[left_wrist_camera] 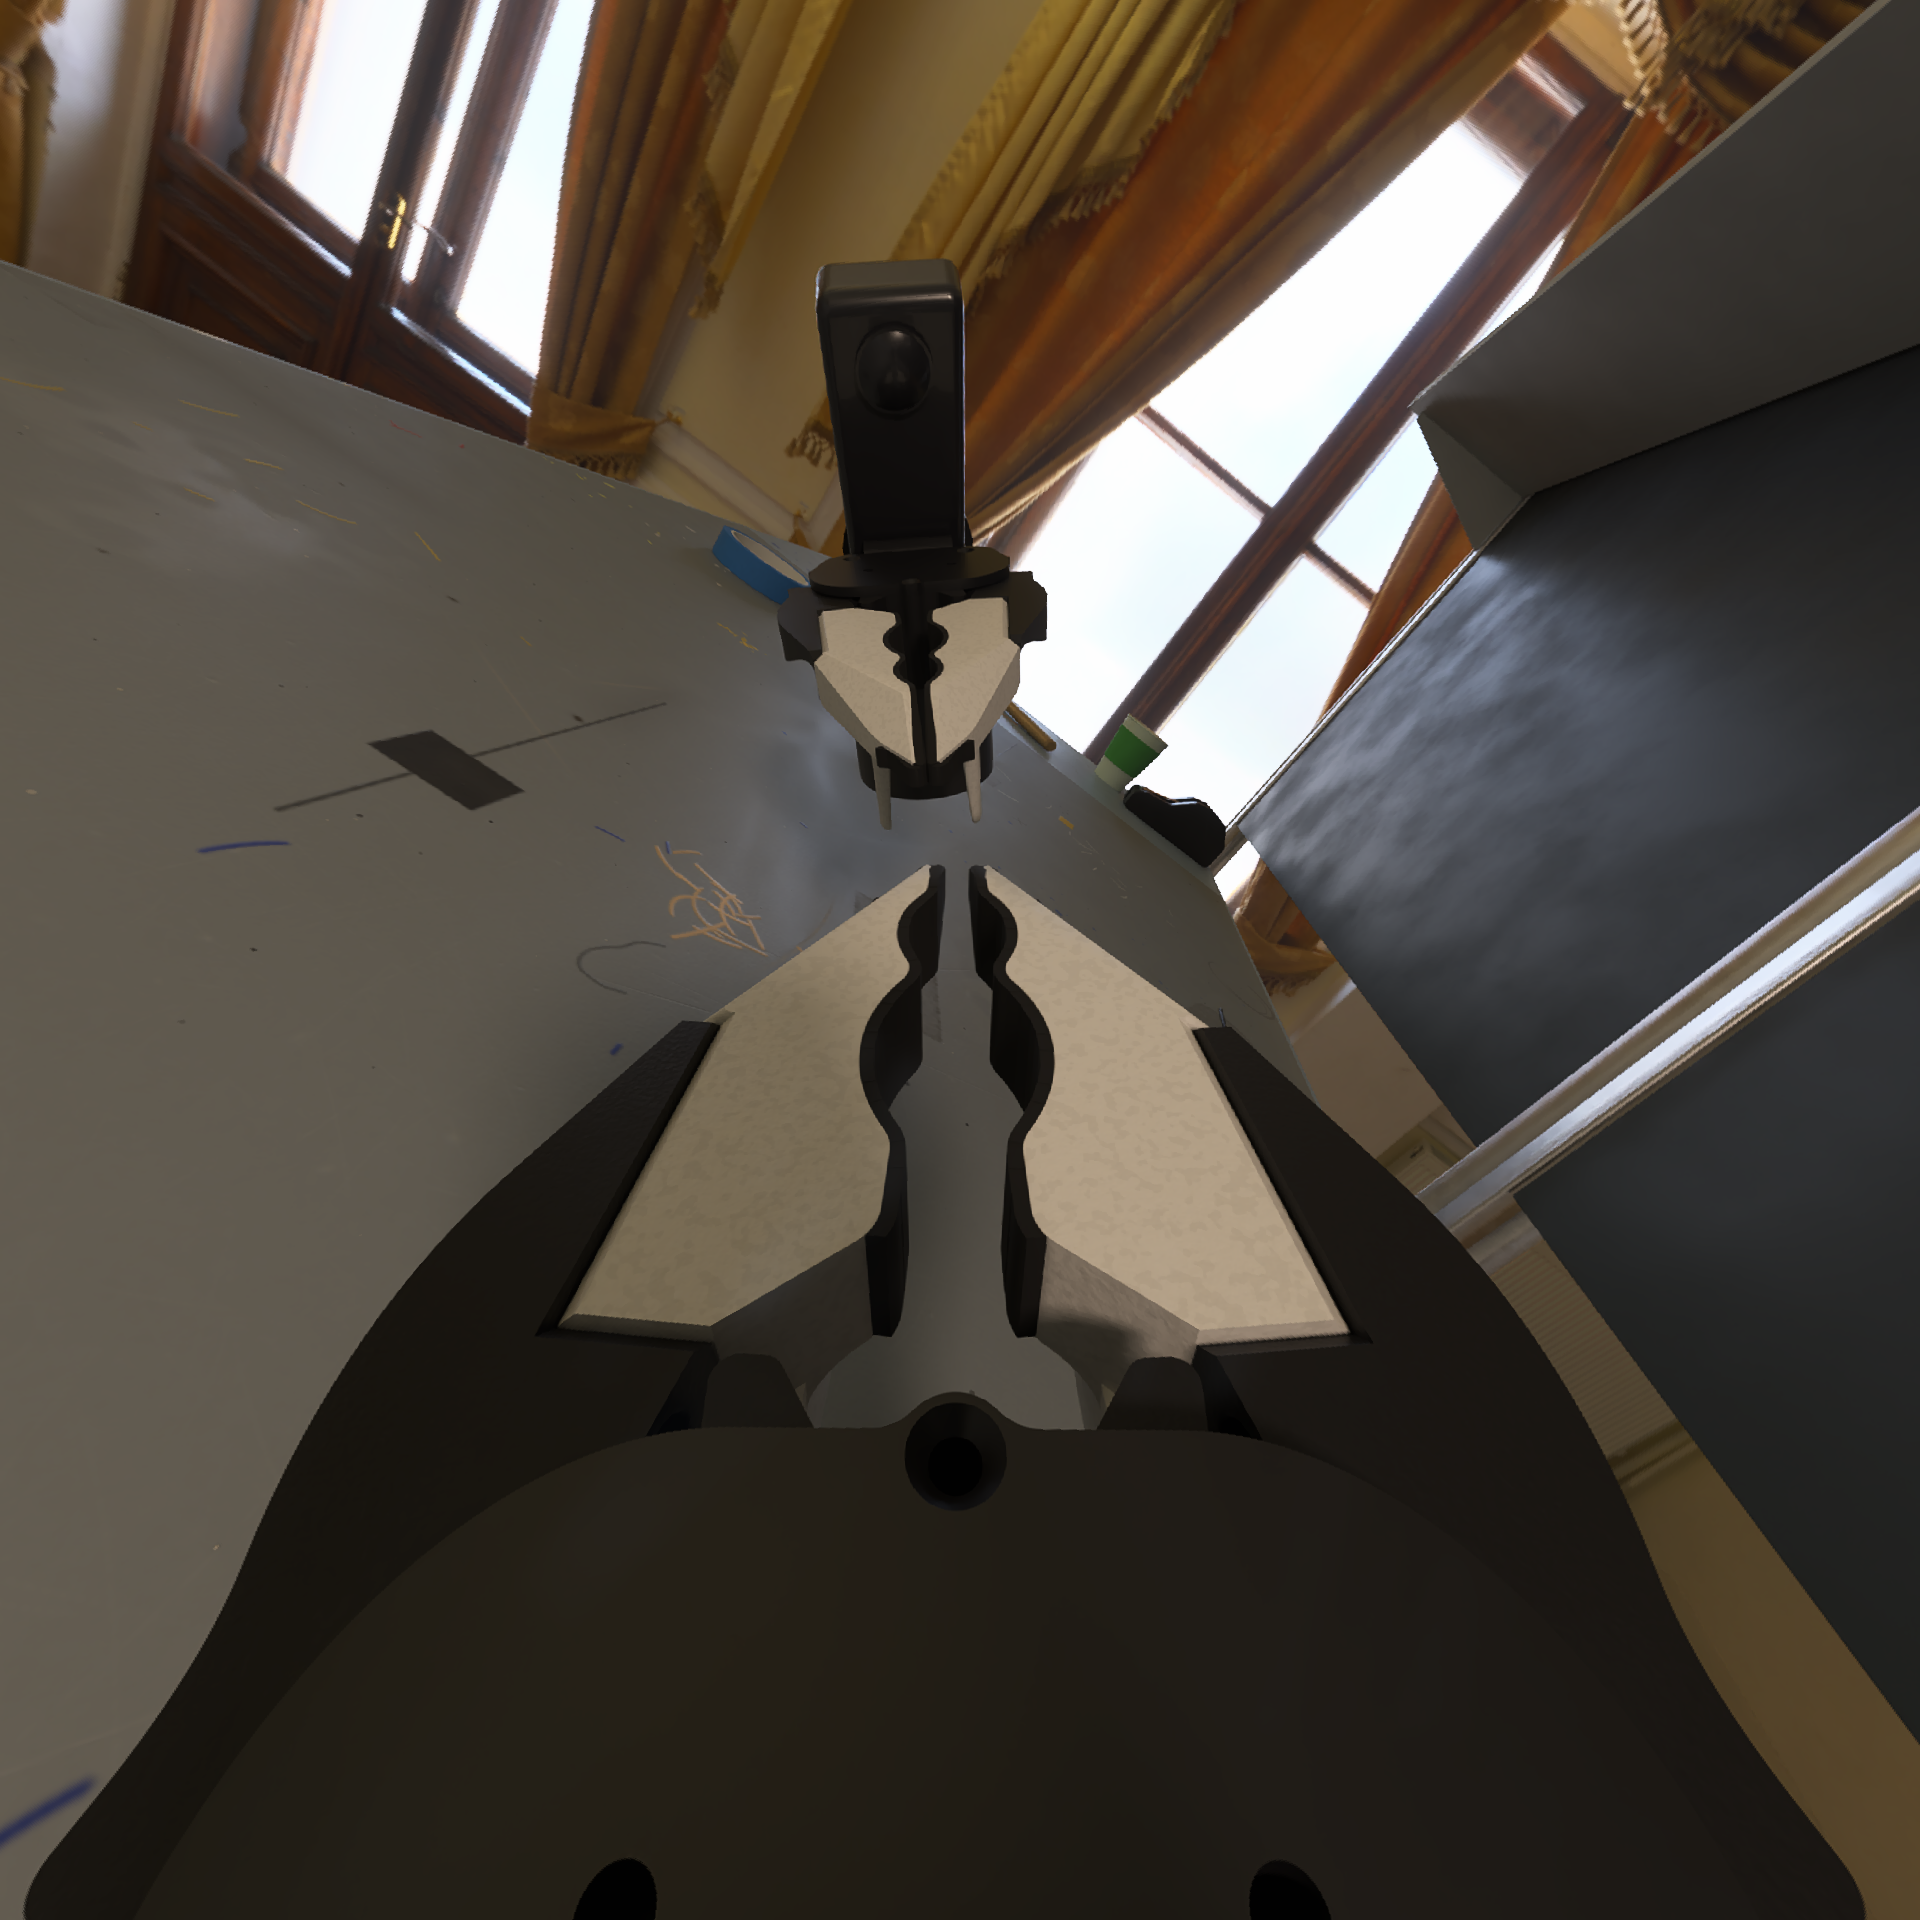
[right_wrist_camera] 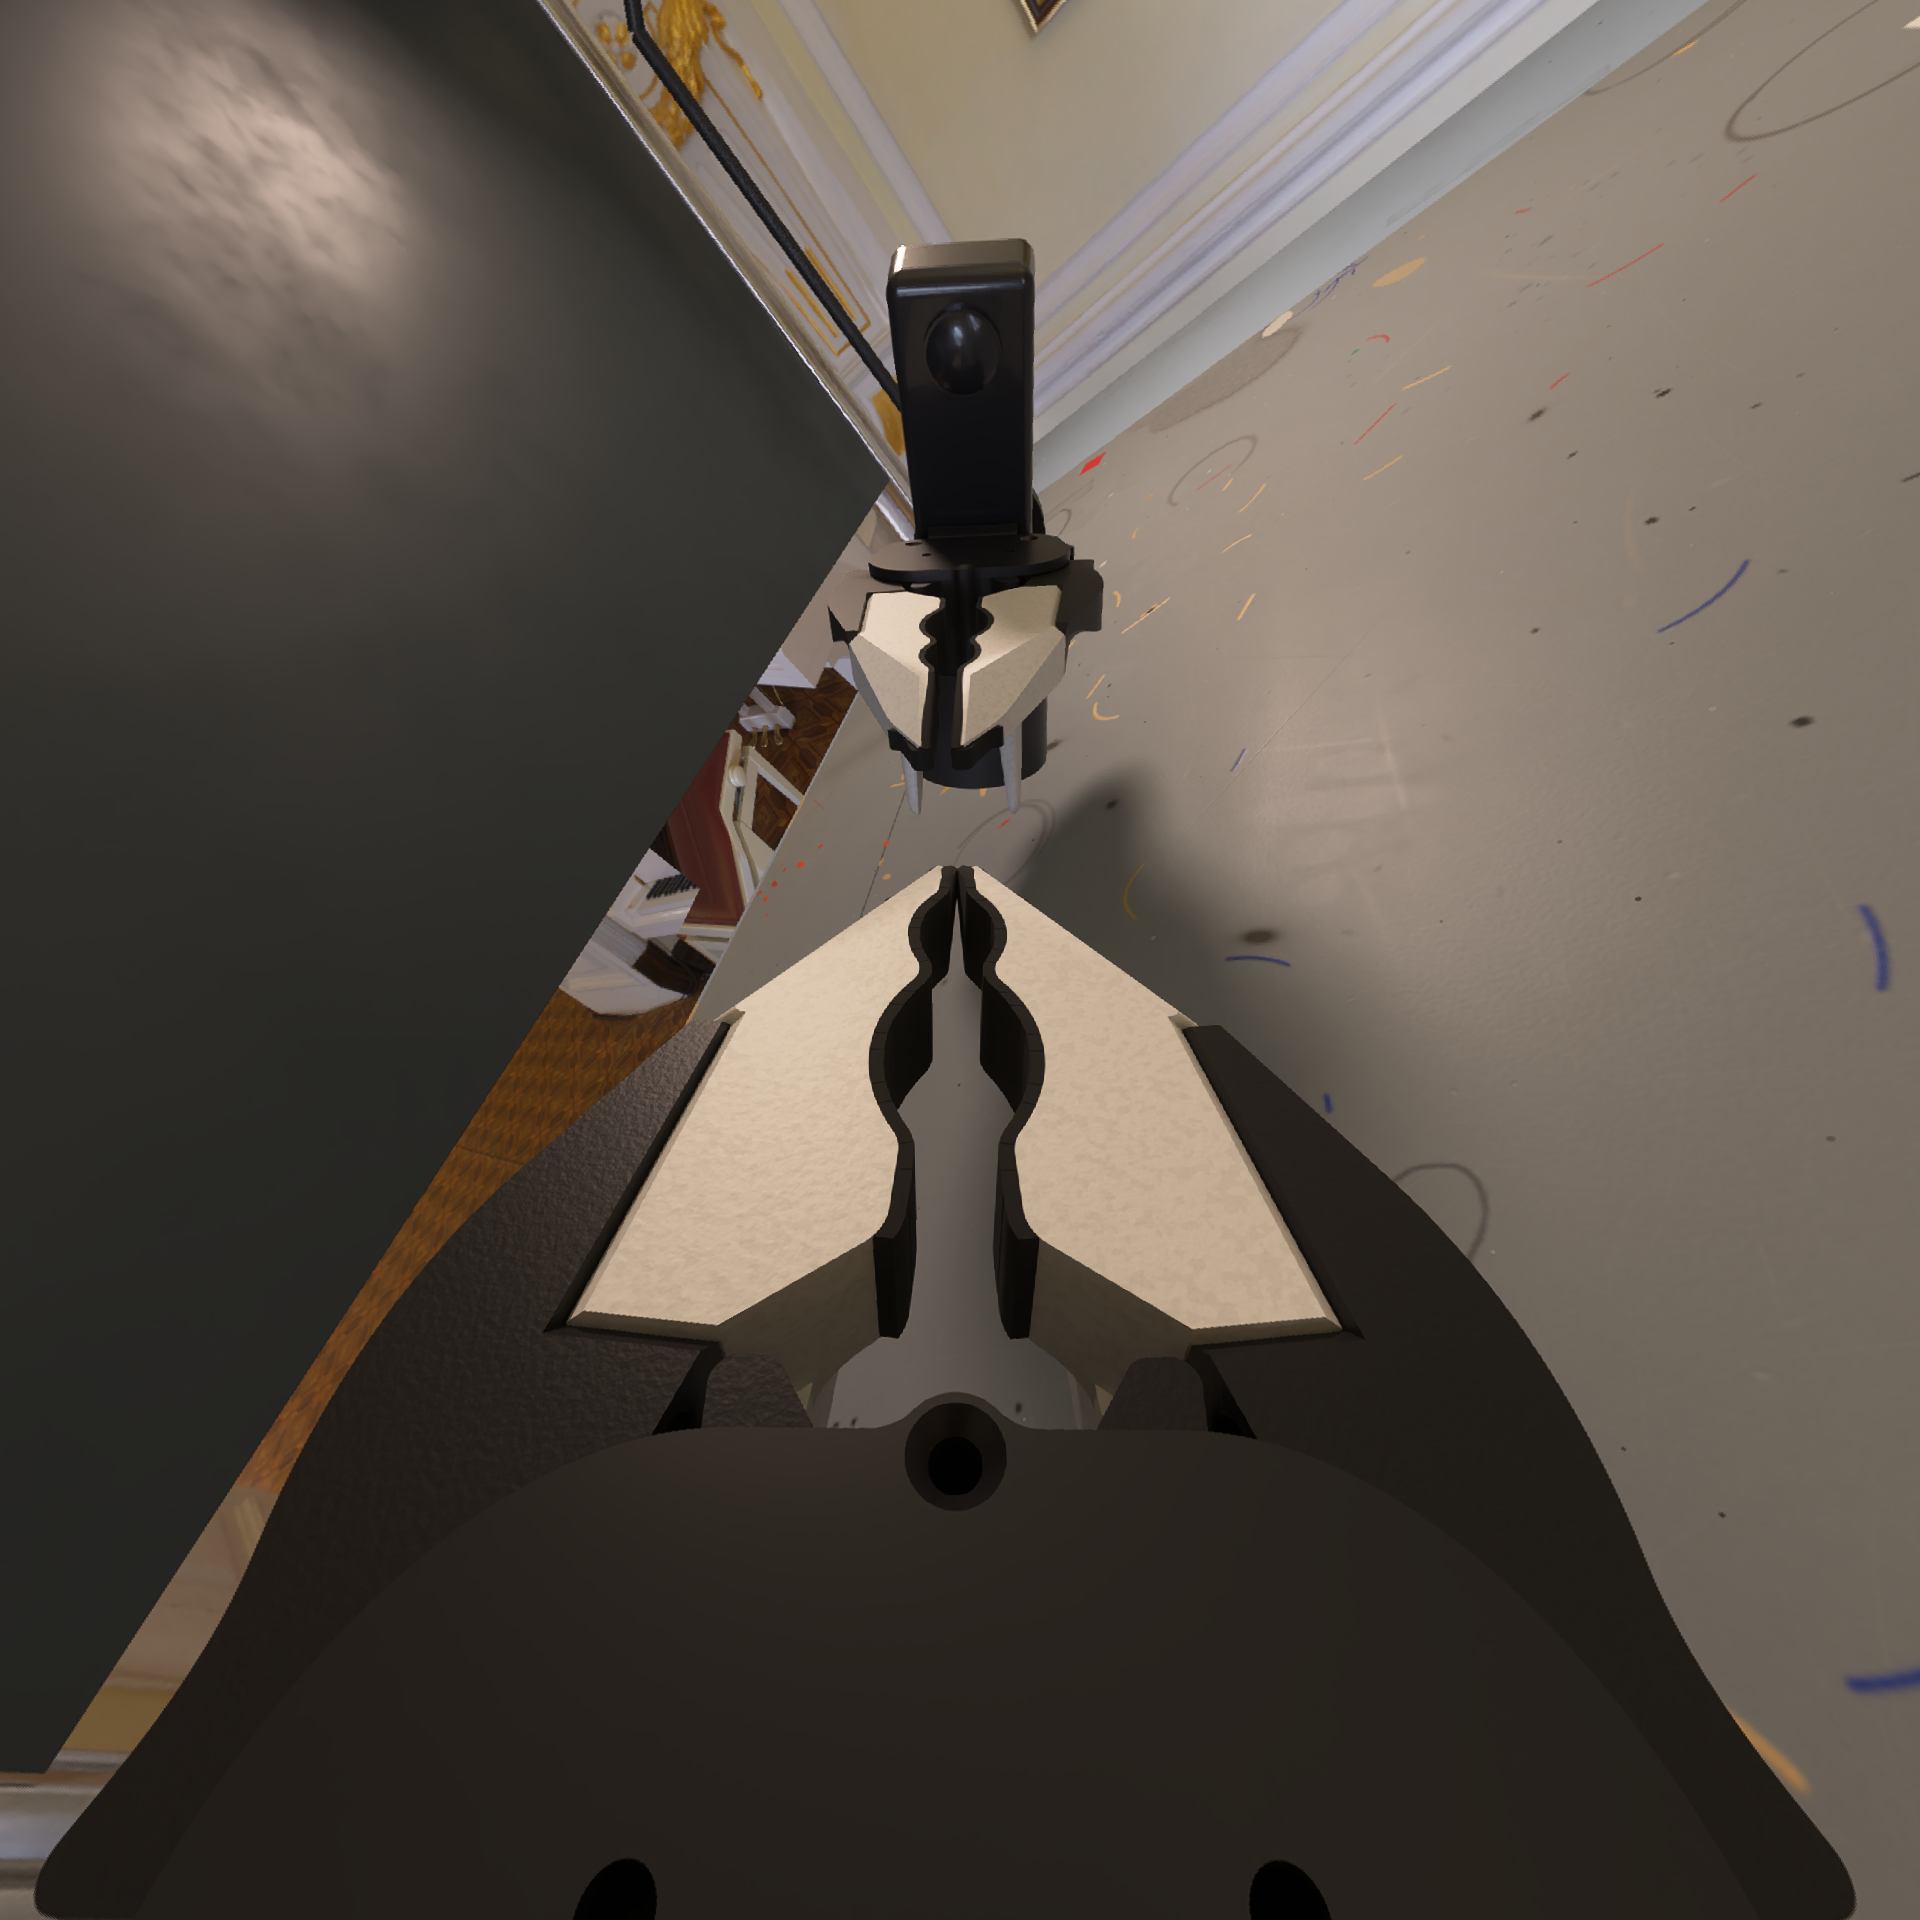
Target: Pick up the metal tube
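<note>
While face to face, L tongs & R tongs near-shut.

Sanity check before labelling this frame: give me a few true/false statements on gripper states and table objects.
1. The left gripper and right gripper face each other. True.
2. A green cup stands near the table's far edge. True.
3. The right gripper holds the roll of blue tape. False: the blue tape lies on the table behind it.
4. The right gripper's jaws are wide open. False: its tips nearly touch.
5. The metal tube is plainly clamped in the left gripper. False: no tube can be made out in either view.
</note>
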`<act>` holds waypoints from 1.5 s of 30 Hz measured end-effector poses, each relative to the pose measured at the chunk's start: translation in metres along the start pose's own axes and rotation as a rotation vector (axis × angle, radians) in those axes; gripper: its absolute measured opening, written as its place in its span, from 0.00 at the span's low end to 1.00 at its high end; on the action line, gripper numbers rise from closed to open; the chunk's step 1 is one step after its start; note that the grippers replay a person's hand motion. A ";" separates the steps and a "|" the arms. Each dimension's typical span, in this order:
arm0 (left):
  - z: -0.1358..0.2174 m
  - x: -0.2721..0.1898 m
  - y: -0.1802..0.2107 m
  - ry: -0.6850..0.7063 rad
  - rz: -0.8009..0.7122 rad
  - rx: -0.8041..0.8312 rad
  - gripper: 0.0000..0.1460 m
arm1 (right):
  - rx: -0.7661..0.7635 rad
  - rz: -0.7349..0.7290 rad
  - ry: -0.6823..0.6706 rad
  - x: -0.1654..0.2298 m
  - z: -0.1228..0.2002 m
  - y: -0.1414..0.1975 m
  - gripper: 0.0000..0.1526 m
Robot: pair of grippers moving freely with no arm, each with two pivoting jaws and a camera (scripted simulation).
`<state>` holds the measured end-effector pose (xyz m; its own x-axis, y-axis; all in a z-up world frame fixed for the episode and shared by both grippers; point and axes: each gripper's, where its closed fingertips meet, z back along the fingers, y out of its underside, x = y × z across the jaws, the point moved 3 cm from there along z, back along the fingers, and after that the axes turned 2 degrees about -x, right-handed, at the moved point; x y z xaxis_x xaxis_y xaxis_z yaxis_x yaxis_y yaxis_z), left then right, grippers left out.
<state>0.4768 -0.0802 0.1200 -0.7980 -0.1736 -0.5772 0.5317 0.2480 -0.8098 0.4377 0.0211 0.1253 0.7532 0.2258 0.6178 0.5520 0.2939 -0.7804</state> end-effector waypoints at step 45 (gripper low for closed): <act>0.007 -0.006 -0.005 0.102 0.100 -0.049 0.00 | 0.628 0.283 0.160 -0.037 0.015 0.090 0.15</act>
<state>0.4814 -0.0871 0.1268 -0.7677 -0.0482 -0.6390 0.5977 0.3056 -0.7412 0.4542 0.0527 0.0338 0.9071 0.2482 0.3398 0.0522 0.7349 -0.6761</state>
